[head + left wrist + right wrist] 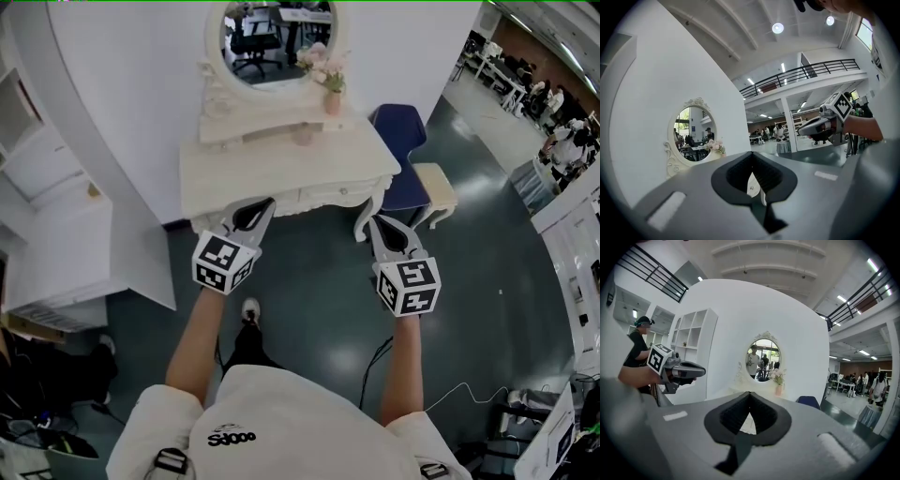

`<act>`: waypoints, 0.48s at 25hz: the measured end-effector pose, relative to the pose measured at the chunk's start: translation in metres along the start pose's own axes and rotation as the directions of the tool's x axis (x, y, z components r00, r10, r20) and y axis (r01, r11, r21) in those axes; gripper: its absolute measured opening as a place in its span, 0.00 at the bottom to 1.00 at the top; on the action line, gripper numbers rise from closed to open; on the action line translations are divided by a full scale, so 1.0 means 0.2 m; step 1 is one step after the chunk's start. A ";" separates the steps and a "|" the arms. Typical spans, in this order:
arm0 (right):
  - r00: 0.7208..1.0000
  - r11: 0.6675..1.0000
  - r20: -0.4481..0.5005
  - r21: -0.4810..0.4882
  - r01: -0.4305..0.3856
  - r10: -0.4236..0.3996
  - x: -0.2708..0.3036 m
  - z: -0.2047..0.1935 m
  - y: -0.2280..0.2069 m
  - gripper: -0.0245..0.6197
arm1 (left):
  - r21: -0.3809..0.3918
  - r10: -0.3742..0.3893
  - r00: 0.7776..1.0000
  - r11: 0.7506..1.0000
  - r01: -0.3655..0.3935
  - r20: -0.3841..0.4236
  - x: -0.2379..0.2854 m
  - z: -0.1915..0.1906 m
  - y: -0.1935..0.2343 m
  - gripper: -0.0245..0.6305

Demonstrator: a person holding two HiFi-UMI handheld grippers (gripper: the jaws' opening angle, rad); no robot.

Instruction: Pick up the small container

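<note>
A small pale pink container (302, 135) stands on the white dressing table (281, 178), under its raised back shelf. My left gripper (268, 202) hangs just in front of the table's front edge, shut and holding nothing. My right gripper (372, 221) is level with it, beside the table's right front leg, also shut and holding nothing. In the left gripper view my left gripper (751, 153) has its jaws meeting at the tip, and the right gripper (800, 132) shows beyond. In the right gripper view the right gripper (750, 393) points at the table, with the left gripper (703, 371) off to one side.
An oval mirror (272, 37) tops the table, with a pink vase of flowers (333, 94) on the shelf. A blue chair (403, 131) and a beige stool (436, 187) stand to the right. White shelving (37, 187) stands left. People stand at the far right.
</note>
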State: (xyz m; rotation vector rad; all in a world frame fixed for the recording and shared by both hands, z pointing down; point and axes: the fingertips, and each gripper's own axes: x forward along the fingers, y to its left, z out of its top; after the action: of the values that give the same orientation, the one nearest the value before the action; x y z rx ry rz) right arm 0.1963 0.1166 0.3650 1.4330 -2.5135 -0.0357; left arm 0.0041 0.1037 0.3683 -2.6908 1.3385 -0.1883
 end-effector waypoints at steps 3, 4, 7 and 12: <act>1.000 1.000 -0.008 0.027 0.006 -0.006 0.13 -0.02 -0.07 0.04 | -0.001 -0.003 1.000 1.000 0.003 -0.005 0.14 -0.05 0.11 0.07; 1.000 0.999 -0.006 0.032 0.008 -0.008 0.18 -0.02 -0.10 0.04 | 0.000 -0.006 1.000 1.000 0.006 -0.003 0.20 -0.06 0.16 0.07; 1.000 0.999 0.004 0.034 0.010 -0.010 0.38 0.00 -0.18 0.04 | 0.004 -0.022 1.000 1.000 0.022 0.020 0.39 -0.07 0.32 0.07; 1.000 0.999 0.008 0.034 0.029 -0.029 0.80 0.09 -0.33 0.04 | 0.009 -0.074 0.997 0.997 0.073 0.024 0.75 -0.07 0.64 0.07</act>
State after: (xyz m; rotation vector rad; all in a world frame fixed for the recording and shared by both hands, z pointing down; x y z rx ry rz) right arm 0.1701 -0.0548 0.3701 1.4858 -2.5119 -0.0044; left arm -0.0083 -0.0931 0.3691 -2.7285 1.2303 -0.1676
